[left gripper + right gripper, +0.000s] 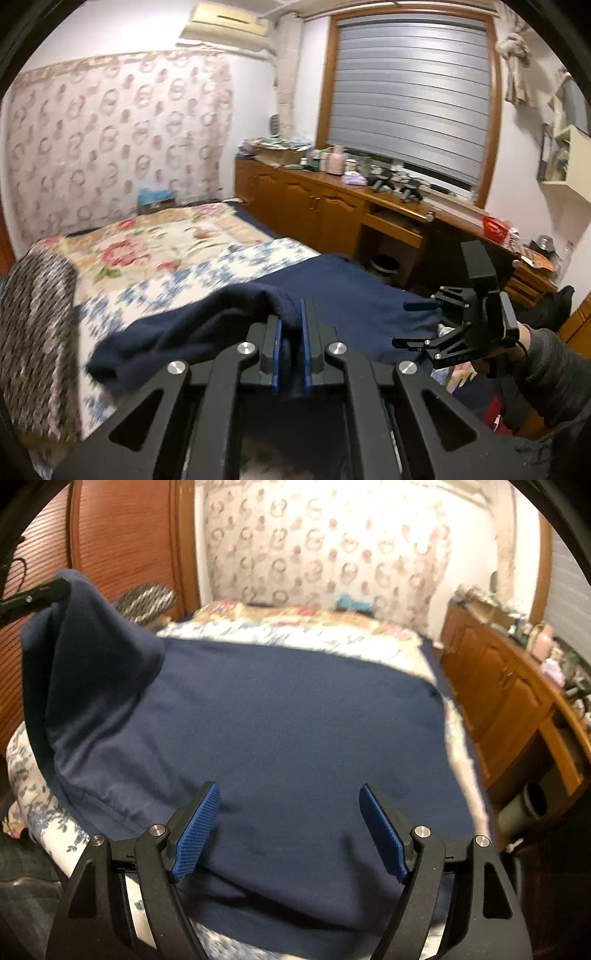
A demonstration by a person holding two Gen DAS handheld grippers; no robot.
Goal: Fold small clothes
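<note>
Left wrist view shows the left gripper (291, 325) with its two blue-padded fingers (276, 354) pulled close together, and a bunch of the dark blue cloth (343, 295) is pinched between them. The cloth is a small navy piece of clothing, and it lies spread out on the bed (155, 251), on top of a flowery blanket (122, 306) with blue and white patches. The part held by the left gripper is lifted up off the bed, so the cloth rises to a soft peak there. To the right in this view, the right gripper (413, 325) is seen from the side, held by a hand (532, 347) in a grey sleeve, and its fingers stand apart with nothing in them. Right wrist view shows the same thing from the other side: the right gripper (288, 827) hangs just over the near edge of the cloth (295, 720), and its two blue fingers (199, 827) are spread wide open, holding nothing. I cannot tell if the finger tips touch the cloth. At the far left of this view, the left gripper (55, 587) holds one corner of the cloth high up. A long wooden bench (332, 206) with cupboard doors runs along the wall next to the bed, under a window (410, 110) with grey blinds.
</note>
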